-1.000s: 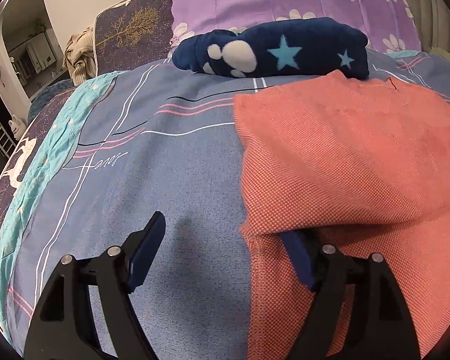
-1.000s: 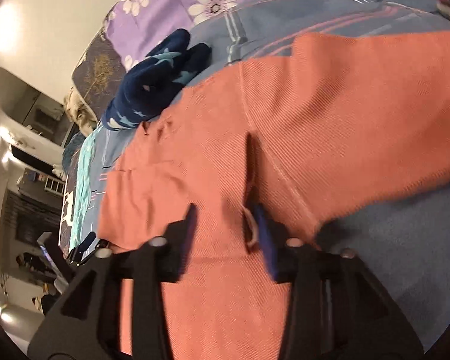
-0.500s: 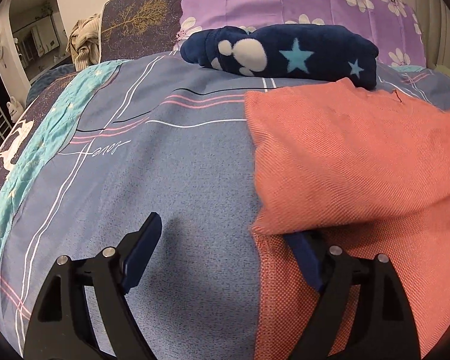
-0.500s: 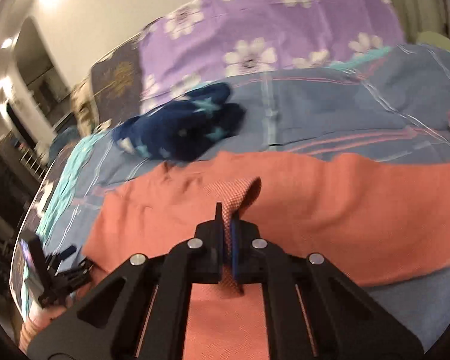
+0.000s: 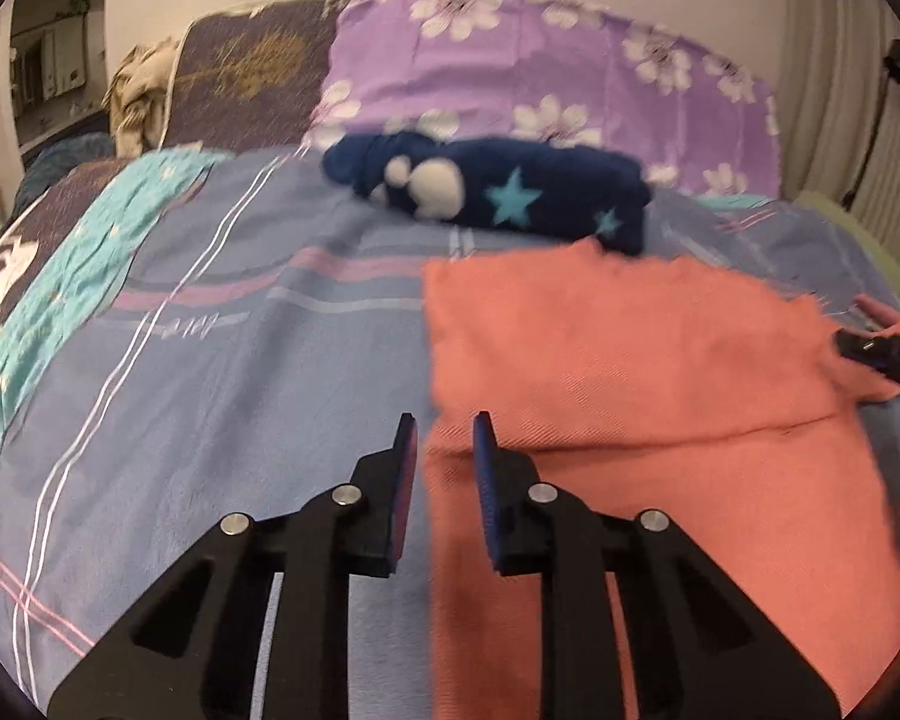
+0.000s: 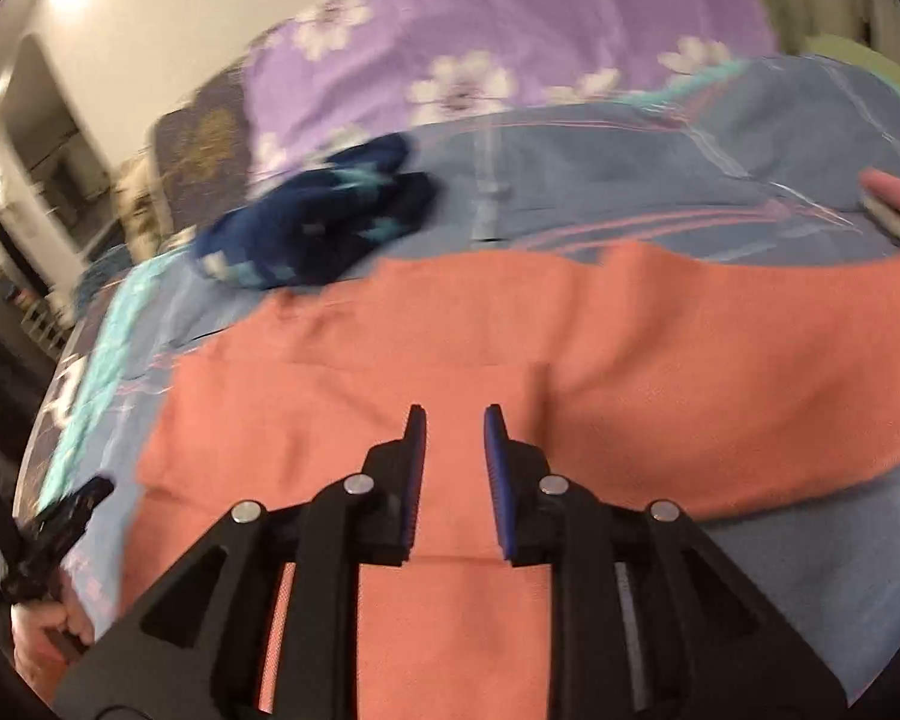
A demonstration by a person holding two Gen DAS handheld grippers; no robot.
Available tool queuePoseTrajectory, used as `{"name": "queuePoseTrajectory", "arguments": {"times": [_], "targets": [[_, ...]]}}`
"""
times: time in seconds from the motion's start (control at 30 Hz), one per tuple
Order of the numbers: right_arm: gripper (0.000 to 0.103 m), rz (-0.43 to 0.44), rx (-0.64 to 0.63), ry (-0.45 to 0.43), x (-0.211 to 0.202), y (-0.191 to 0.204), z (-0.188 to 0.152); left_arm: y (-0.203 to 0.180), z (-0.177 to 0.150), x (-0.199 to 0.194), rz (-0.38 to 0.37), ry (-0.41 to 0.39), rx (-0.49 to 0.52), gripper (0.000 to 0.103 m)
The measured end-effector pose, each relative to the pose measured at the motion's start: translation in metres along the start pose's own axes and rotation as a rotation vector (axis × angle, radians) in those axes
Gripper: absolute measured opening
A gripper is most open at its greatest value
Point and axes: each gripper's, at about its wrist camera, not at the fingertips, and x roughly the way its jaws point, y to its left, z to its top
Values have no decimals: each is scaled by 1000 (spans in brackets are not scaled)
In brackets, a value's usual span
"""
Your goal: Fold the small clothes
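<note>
Navy star-print bundle [image 6: 312,228] smeared by motion blur — pattern unreadable. Coral garment [image 5: 660,408] cut off at lower frame edge; room at left [image 6: 24,192] indistinct.

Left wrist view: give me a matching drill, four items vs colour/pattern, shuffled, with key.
Items:
1. folded garment
2. rolled bundle
3. pillow
4. bedsheet

Descriptions:
A. purple with white flowers
B. plain coral-orange
C. blue-grey with thin white and pink lines
D. navy with light-blue stars and white patches

Pairs: 1-B, 2-D, 3-A, 4-C
</note>
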Motion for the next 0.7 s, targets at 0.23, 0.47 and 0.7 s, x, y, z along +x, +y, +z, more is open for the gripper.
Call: {"name": "queuePoseTrajectory", "arguments": {"times": [0.23, 0.47, 0.7], "targets": [[17, -45, 23, 108, 50, -9, -33, -38, 5, 83, -17, 171, 64, 23], [23, -95, 6, 43, 2, -21, -29, -36, -1, 95, -27, 156, 49, 24], [41, -367, 343, -337, -138, -129, 3, -42, -4, 93, 17, 145, 92, 24]]}}
